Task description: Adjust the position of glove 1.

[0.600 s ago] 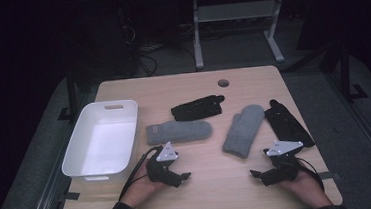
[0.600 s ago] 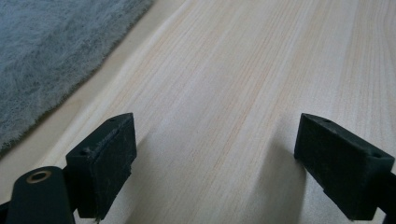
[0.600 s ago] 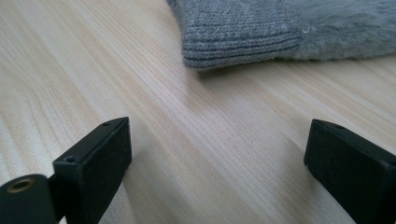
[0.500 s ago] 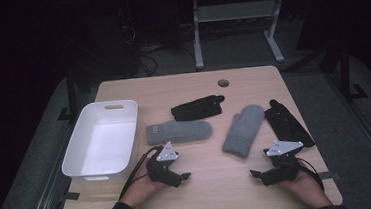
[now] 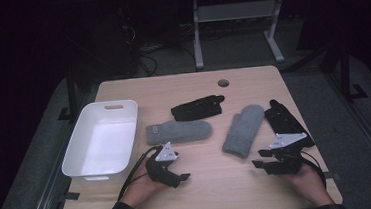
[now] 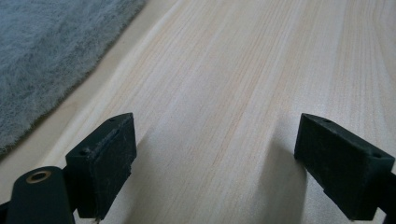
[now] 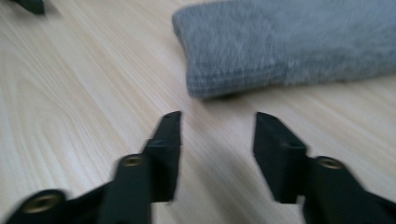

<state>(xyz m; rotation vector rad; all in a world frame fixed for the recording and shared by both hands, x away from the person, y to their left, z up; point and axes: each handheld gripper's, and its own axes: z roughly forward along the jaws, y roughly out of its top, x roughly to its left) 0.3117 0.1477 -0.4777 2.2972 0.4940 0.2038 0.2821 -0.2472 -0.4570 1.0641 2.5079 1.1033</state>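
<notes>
Mittens, grey, lie mid-table: one (image 5: 178,131) by my left gripper (image 5: 175,174), one (image 5: 244,129) before my right gripper (image 5: 264,161). Both jaws stand apart, empty, the right narrower. Coming in too flat, I'd likely shove the wool rather than pinch it.

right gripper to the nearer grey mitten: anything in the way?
Nothing. In the right gripper view, bare tabletop runs from the open right gripper to the grey mitten. The high view agrees: right gripper, mitten apart.
</notes>
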